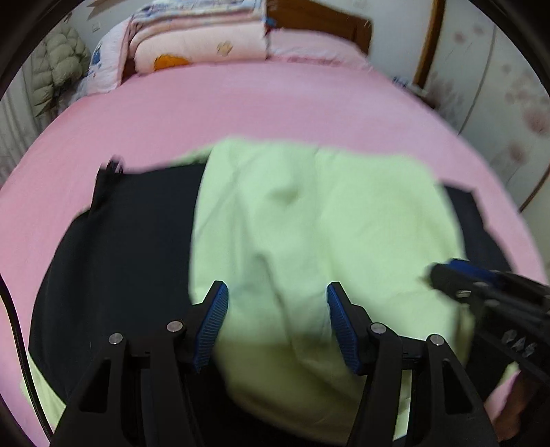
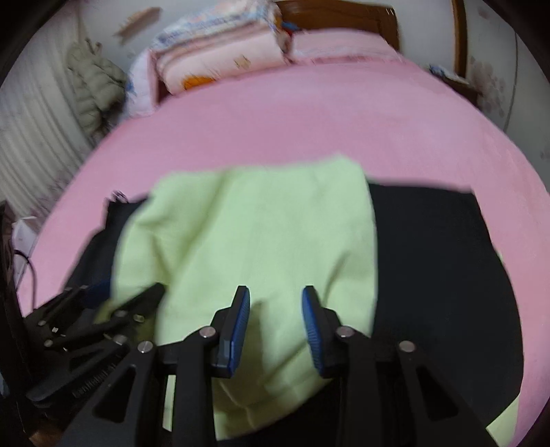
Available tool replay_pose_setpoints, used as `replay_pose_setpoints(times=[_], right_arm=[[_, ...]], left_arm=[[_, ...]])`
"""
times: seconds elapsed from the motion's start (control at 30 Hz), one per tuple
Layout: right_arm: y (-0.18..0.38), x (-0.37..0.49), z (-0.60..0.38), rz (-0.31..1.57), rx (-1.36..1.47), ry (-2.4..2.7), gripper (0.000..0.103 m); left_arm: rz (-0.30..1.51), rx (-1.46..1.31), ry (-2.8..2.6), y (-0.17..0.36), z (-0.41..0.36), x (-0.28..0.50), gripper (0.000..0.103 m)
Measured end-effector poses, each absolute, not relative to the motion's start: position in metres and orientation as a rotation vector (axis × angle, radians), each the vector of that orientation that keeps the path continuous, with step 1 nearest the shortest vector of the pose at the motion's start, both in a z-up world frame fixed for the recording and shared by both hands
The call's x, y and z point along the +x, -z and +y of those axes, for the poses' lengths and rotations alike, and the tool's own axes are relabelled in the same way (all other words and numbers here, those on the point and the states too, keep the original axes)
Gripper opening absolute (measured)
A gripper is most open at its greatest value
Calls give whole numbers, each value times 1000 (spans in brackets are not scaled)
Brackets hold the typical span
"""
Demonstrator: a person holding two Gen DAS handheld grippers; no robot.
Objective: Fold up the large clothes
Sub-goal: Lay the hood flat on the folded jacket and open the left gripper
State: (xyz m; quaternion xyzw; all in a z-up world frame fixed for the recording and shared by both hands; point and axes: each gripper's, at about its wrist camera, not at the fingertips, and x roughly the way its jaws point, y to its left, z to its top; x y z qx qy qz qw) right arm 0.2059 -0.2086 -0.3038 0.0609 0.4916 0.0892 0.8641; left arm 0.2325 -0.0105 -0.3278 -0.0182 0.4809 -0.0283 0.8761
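Observation:
A large garment lies spread on the pink bed, black on the outside (image 1: 130, 240) with a pale green lining. Its green side (image 1: 309, 213) is folded over the middle, and black cloth shows on both flanks (image 2: 429, 258). My left gripper (image 1: 277, 289) hovers over the near part of the green fold, jaws wide apart, nothing pinched. My right gripper (image 2: 275, 292) stands over the same green panel (image 2: 257, 233) with a narrower gap and no cloth pressed between its blue pads. Each gripper shows in the other's view: the right (image 1: 443, 271) at the right edge, the left (image 2: 127, 292) at the lower left.
The pink sheet (image 1: 240, 103) stretches beyond the garment to the head of the bed. Folded quilts (image 1: 199, 37) are stacked against the wooden headboard (image 1: 323, 17). A puffy grey-green jacket (image 1: 58, 65) hangs at the left wall; a flowered wardrobe (image 1: 498, 86) stands at the right.

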Motion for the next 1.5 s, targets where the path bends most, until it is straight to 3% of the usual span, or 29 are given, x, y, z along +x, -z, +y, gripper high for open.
replay_pose_setpoints(times=[0.07,0.1,0.5,0.63,0.9,1.17,1.5], right_arm=[[320,199,-217,1073,118,-177,12],[326,196,-219,1085,110,-176,12],[344,188,-216,1088,100,-127,12],[333,194,-213,1161,119,-107,15],[225,159,-211,1124,176,-109,15],[112,99,-218,1078,237,-102,15],[19,26,-207,1039,214,-147,15]], left_arm=[[1033,-46,65,338,-3,234,59],[1031,-53,72,340,-1,233,59],[1016,27,39,348,-18,228,60],[1099,-14,43,330,-20,230,71],[1109,-115,57,227,-10,193,83],[1080,-158,85,111,9,145,84],[1097,-210,141,19,41,85,84]])
